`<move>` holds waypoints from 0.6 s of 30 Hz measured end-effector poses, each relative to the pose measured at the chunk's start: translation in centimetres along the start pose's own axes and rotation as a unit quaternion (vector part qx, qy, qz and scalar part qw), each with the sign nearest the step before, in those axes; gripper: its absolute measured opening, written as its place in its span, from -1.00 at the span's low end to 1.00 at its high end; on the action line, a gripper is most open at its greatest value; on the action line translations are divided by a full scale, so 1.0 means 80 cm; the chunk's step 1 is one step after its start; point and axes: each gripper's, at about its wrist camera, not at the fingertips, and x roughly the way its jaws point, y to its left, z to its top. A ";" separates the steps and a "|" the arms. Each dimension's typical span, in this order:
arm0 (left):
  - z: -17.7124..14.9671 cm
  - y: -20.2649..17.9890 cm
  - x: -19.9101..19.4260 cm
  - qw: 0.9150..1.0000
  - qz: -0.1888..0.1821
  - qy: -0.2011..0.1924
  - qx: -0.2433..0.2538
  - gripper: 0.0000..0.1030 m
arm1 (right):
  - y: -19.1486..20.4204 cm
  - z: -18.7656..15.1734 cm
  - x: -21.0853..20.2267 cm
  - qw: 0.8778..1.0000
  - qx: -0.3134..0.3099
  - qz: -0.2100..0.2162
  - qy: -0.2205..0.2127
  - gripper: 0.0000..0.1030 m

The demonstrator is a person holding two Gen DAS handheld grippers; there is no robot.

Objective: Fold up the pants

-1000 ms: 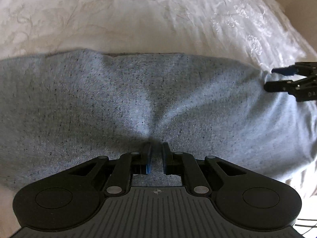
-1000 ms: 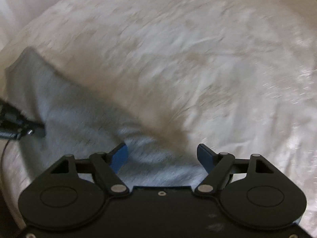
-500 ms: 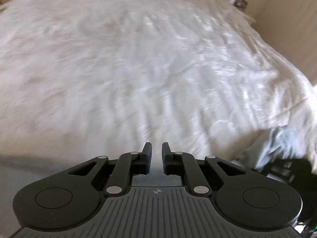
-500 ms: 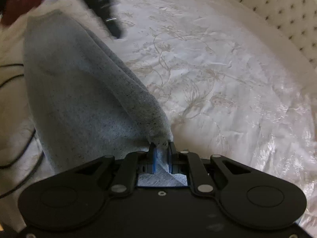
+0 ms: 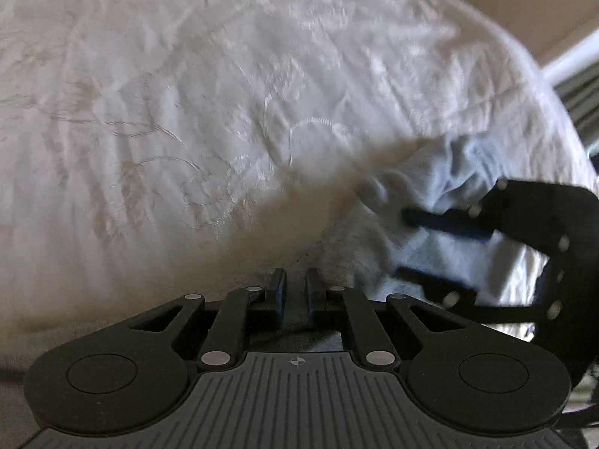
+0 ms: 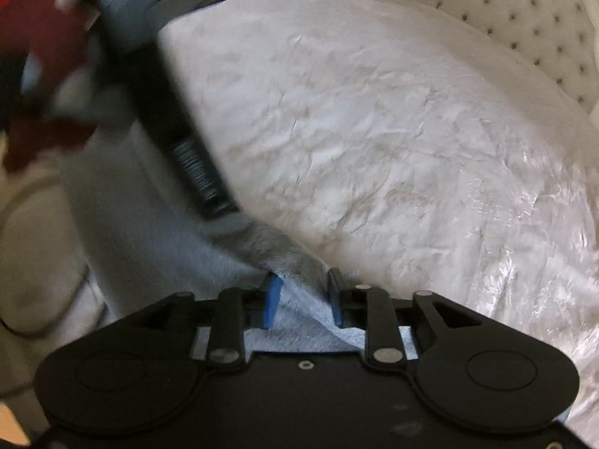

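The grey pants (image 6: pixel 149 232) hang as a sloping fold over the white bedspread (image 6: pixel 374 131). They run from my left gripper (image 6: pixel 221 209), blurred at the upper left, down to my right gripper (image 6: pixel 303 295). The right jaws are opening. A bunched edge of the pants still lies between the blue pads (image 6: pixel 271 299), which stand apart. In the left wrist view my left gripper (image 5: pixel 293 288) is shut, with grey cloth under and between its fingers. To its right are the crumpled pants (image 5: pixel 449 172) and my right gripper (image 5: pixel 402 245), side-on with cloth in its gap.
The bedspread (image 5: pixel 224 112) covers most of both views. A tufted headboard (image 6: pixel 524 18) lines the far right edge. A person's red sleeve (image 6: pixel 37 56) is at the upper left. A dark cable (image 6: pixel 22 329) lies at the left, beside the bed.
The pants lay spread flat; now both grippers have lifted them and come close together. The right gripper closed on an edge of the pants, and its jaws have since parted again.
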 end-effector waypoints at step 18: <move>-0.035 -0.036 -0.011 0.997 0.023 -0.015 0.075 -0.79 | -0.109 0.037 0.106 0.959 0.187 0.100 0.186 -0.31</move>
